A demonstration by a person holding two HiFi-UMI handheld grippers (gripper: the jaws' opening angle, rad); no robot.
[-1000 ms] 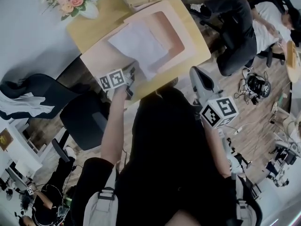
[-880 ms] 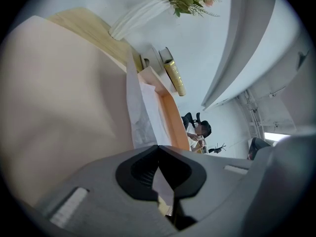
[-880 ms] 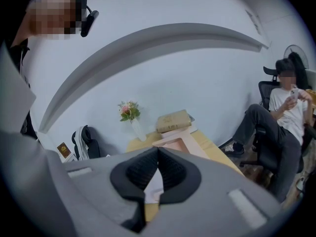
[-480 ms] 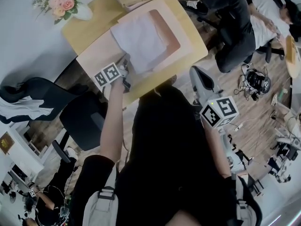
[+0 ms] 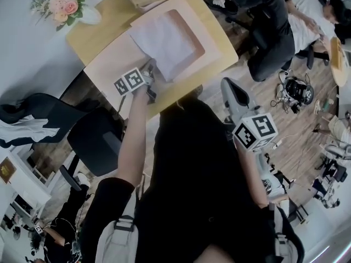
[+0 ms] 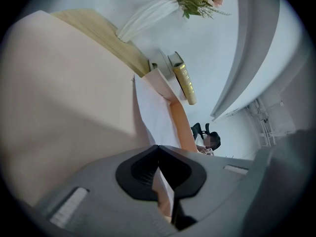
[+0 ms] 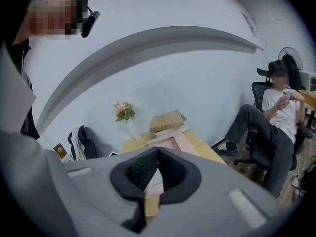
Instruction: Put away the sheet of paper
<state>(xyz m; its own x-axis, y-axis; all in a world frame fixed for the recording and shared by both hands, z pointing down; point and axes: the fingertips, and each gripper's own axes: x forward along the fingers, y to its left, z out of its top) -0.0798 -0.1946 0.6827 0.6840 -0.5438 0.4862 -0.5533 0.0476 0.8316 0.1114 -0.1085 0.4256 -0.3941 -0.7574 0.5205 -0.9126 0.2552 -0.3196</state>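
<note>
Now, paper [image 5: 164, 40] pushed further into tray [image 5: 109, 64] than before, left hand-held gripper [image 5: 149, 70] clenched on its 7 o'clock corner, right hand-held gripper [image 5: 227, 84] clenched empty, flowers [image 5: 60, 3] at 10 o'clock.

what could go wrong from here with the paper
The left tongs pinch the sheet of paper at one corner only, so pushing it in could crease or tear it. The right tongs hang back from the table, shut and empty, so nothing steadies the pink folder; it might slide.
</note>
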